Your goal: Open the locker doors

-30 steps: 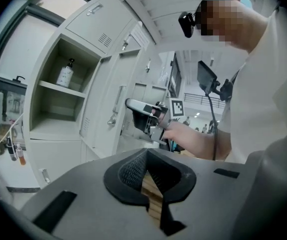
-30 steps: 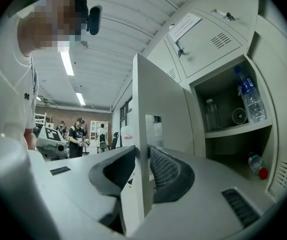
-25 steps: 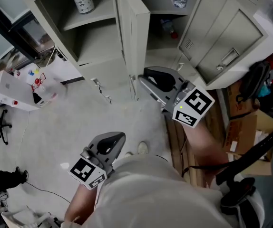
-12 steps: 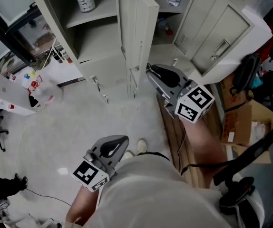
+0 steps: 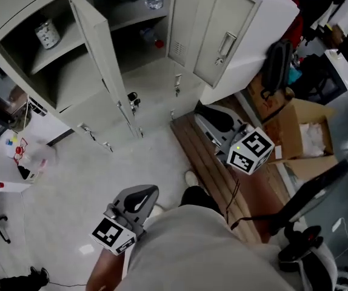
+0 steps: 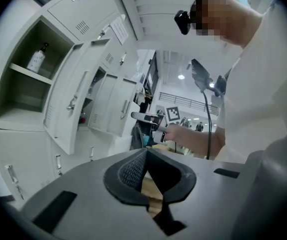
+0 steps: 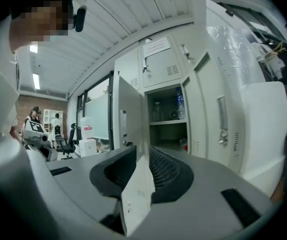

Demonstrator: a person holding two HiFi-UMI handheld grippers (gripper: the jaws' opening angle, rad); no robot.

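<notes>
Cluttered room, grey lockers (image 5: 71,96) ahead, two upper doors (image 5: 98,47) swung open, closed lower doors (image 5: 153,80) just beneath them with upright handles. Those lie ahead-left of my right hand-held gripper (image 5: 205,113), the nearer one but well apart from them, jaws half apart, just been closing, nothing between. My left hand-held gripper (image 5: 145,193) hangs by my body, jaws together, empty.

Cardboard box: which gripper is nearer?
Right. The right gripper hangs beside the cardboard box, over the bench; the left gripper is farther off, over the floor.
</notes>
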